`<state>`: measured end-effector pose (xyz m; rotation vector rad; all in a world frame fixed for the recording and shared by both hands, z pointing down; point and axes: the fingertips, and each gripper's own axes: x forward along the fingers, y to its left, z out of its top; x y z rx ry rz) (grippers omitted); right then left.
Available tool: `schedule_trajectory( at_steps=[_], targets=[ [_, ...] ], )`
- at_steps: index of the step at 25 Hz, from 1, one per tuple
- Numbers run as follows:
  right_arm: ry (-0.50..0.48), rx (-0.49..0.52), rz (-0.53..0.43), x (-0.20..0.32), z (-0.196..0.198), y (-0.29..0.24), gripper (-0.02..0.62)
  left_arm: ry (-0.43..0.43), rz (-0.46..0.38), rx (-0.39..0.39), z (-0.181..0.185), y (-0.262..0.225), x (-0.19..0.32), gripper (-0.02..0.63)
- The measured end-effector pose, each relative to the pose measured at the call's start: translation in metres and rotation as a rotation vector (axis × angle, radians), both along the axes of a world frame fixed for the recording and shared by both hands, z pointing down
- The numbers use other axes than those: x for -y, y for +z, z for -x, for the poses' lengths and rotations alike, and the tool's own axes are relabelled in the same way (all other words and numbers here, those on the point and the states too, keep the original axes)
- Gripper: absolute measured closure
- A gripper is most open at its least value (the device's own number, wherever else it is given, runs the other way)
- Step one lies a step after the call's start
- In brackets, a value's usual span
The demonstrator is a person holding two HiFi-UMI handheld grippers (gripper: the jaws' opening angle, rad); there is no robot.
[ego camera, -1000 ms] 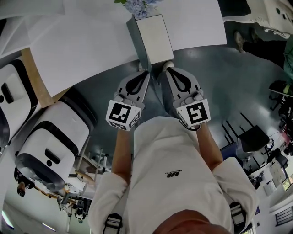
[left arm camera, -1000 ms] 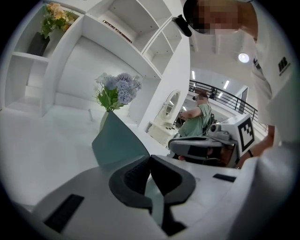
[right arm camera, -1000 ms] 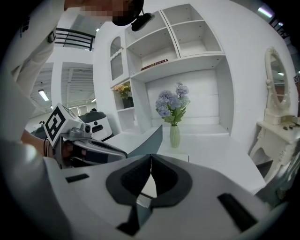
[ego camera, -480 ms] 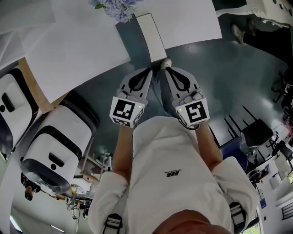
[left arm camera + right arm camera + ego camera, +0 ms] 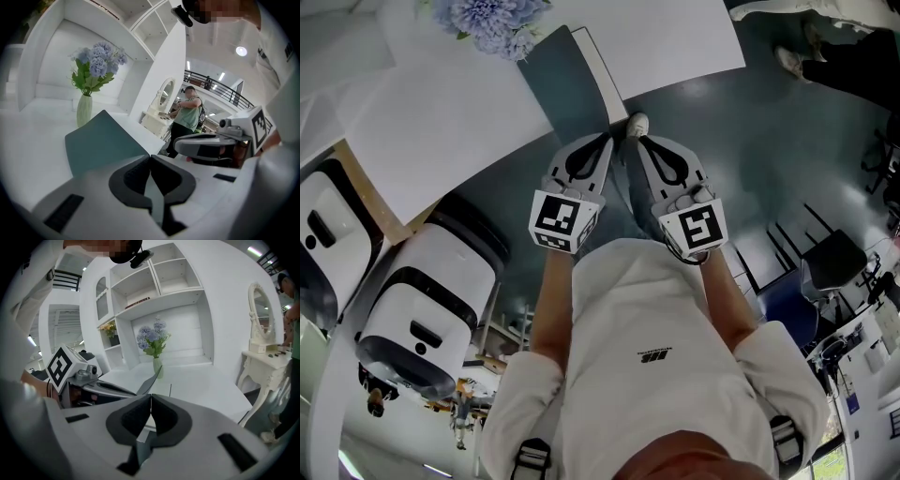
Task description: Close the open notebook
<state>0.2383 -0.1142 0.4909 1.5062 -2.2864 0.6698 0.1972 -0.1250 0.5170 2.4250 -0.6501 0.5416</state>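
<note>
The open notebook (image 5: 567,80) lies at the near edge of the white table (image 5: 441,103), its teal cover raised and a white page (image 5: 602,67) beside it. In the left gripper view the teal cover (image 5: 101,143) rises just beyond my jaws. In the right gripper view the cover (image 5: 151,379) shows edge-on. My left gripper (image 5: 605,141) and right gripper (image 5: 639,141) hang side by side, short of the table edge and below the notebook. Both are shut with nothing between the jaws. Neither touches the notebook.
A vase of pale blue flowers (image 5: 492,23) stands on the table behind the notebook. White rounded machines (image 5: 422,309) stand at the left on the floor. A dressing table with a mirror (image 5: 262,352) is at the right, and a person (image 5: 187,117) stands beyond.
The head view has swung, so the notebook and flowers sit further left and more of the teal cover shows. Both grippers stay shut and close together.
</note>
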Motion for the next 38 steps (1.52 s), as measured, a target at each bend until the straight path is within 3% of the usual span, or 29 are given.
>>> schedule_trajectory(
  at_steps=[23, 38],
  targets=[
    [0.071, 0.005, 0.055, -0.01, -0.027, 0.025, 0.598, 0.093, 0.052, 0.077, -0.04, 0.049, -0.001, 0.606],
    [0.124, 0.01, 0.054, -0.016, -0.037, 0.028, 0.598, 0.143, 0.07, 0.071, -0.052, 0.054, -0.011, 0.606]
  ],
)
